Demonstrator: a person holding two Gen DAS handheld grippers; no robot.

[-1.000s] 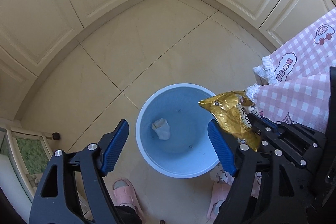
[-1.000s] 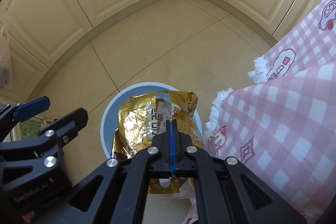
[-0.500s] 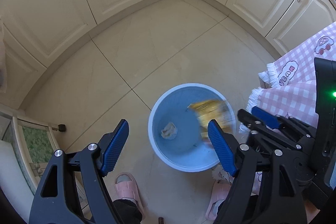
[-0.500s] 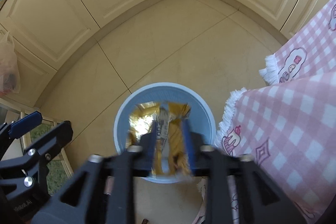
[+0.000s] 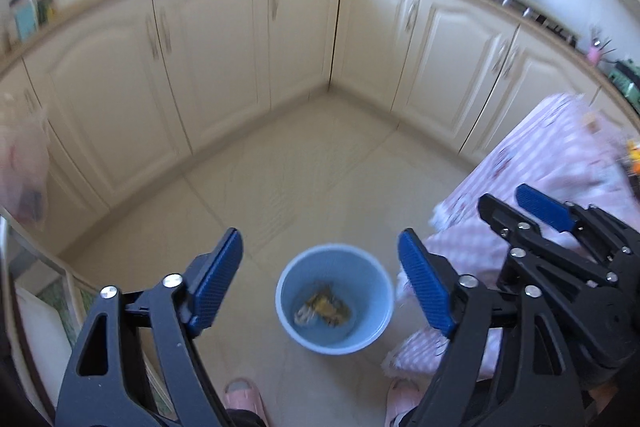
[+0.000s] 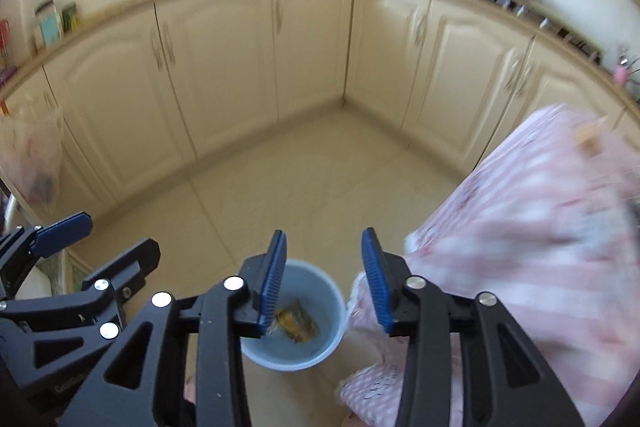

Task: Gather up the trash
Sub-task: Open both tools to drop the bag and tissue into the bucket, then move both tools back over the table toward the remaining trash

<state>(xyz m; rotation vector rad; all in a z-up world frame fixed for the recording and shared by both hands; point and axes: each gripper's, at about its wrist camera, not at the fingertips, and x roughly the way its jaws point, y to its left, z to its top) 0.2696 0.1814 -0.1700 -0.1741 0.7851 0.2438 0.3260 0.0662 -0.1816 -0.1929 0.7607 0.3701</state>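
Observation:
A light blue bin [image 5: 334, 297] stands on the tiled floor, also seen in the right wrist view [image 6: 304, 323]. A gold snack wrapper [image 5: 326, 307] lies at its bottom beside a small white crumpled paper [image 5: 304, 315]; the wrapper also shows in the right wrist view [image 6: 296, 323]. My left gripper [image 5: 320, 279] is open and empty, high above the bin. My right gripper [image 6: 324, 279] is open and empty, above the bin's right side, and shows in the left wrist view [image 5: 520, 211].
A table with a pink checked cloth [image 6: 540, 247] hangs close on the right of the bin. Cream cabinets [image 5: 224, 67] line the corner beyond. A plastic bag [image 6: 32, 163] hangs at left. Pink slippers [image 5: 244, 395] are on the floor below.
My right gripper opened and the gold wrapper dropped into the bin. Both grippers then rose and tilted up, so the bin looks smaller and the counters came into view.

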